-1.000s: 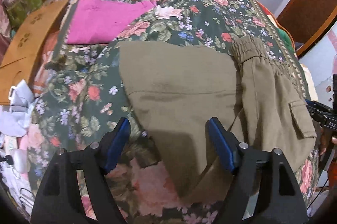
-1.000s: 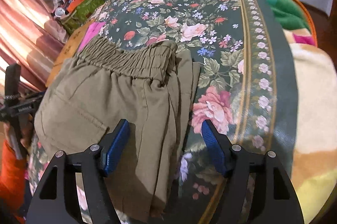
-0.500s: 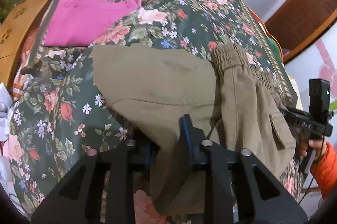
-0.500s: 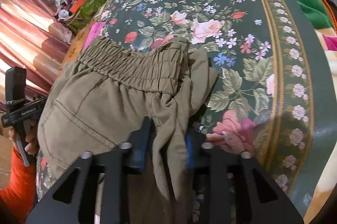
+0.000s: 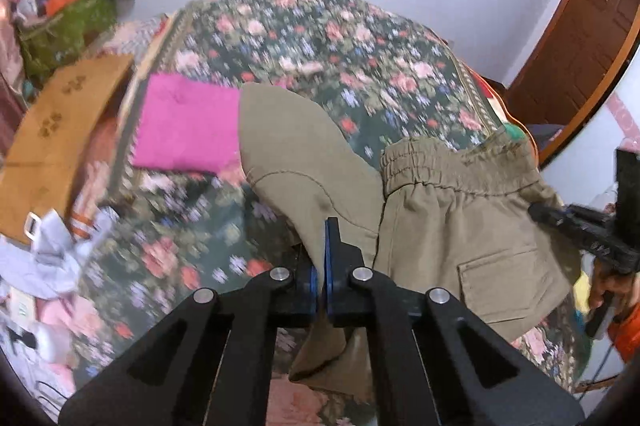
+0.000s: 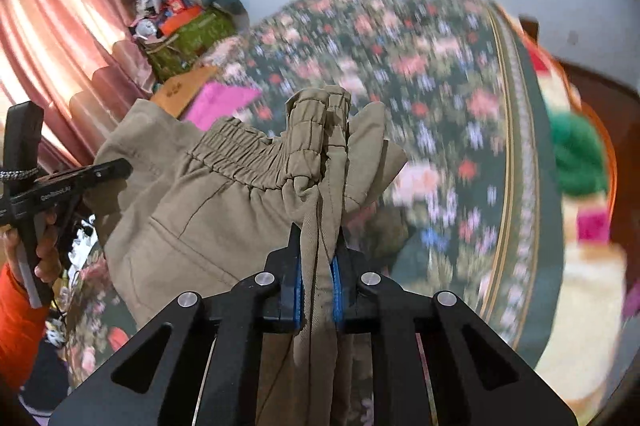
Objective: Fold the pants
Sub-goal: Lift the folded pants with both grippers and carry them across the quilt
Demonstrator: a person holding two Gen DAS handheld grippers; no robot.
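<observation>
Both jaws clamped on pants [image 5: 460, 238]: left gripper [image 5: 325, 274] pinches a leg fold, right gripper [image 6: 318, 266] bunches cloth below waistband; garment lifted off bedspread [image 5: 360, 66] near edge, likely for next fold.

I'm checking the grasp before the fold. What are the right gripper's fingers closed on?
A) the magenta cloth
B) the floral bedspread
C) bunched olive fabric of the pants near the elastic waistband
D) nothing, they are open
C: in the right wrist view the right gripper pinches a gathered strip of the olive pants just below the elastic waistband.
</observation>
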